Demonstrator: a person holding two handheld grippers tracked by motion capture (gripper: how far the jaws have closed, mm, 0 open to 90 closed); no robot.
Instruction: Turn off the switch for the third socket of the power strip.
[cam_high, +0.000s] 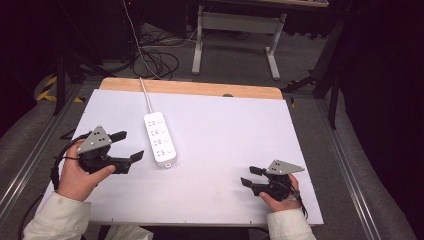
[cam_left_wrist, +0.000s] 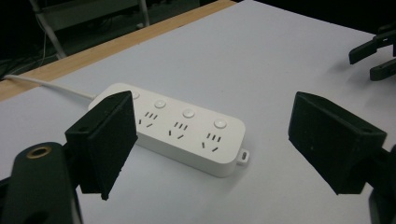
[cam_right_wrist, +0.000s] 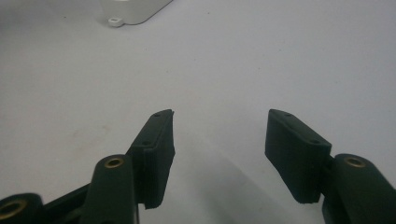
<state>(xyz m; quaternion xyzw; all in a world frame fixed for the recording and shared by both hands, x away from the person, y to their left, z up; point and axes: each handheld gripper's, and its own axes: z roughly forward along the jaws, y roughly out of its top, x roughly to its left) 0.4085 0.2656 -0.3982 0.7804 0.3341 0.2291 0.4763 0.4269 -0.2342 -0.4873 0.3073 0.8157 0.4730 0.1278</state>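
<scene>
Lying flat left of centre in the high view, a white, glossy plastic power strip (cam_high: 160, 138) with rounded corners rests on the matte white sheet (cam_high: 225, 145) covering the table, its white round cable (cam_high: 145, 92) running toward the upper edge over a bare strip of pale wooden tabletop (cam_high: 200, 89).

At the lower left of that view, the left gripper (cam_high: 128, 145) is held by the person's left hand (cam_high: 77, 176), a cream sleeve (cam_high: 57, 217) at the wrist. Its jaws stand wide apart with nothing between them, just beside the strip. At the lower right, the right gripper (cam_high: 248, 176) sits in the right hand (cam_high: 280, 199), low over the sheet, jaws moderately parted and empty, well apart from the strip.

The left gripper view adds detail: four round buttons, rows of dark socket slots and a small mounting tab on the strip's near end, framed between blocky, dull black pads (cam_left_wrist: 109, 142). The other gripper's black tips show at its upper right edge.

The right gripper view shows flat rubbery pads (cam_right_wrist: 156, 156) with small screw holes, brass-coloured rivets on the arms, and the strip's tabbed corner at the upper left.

Beyond the table, the high view shows grey carpet, tangled black cables and a grey metal desk frame (cam_high: 235, 35).
</scene>
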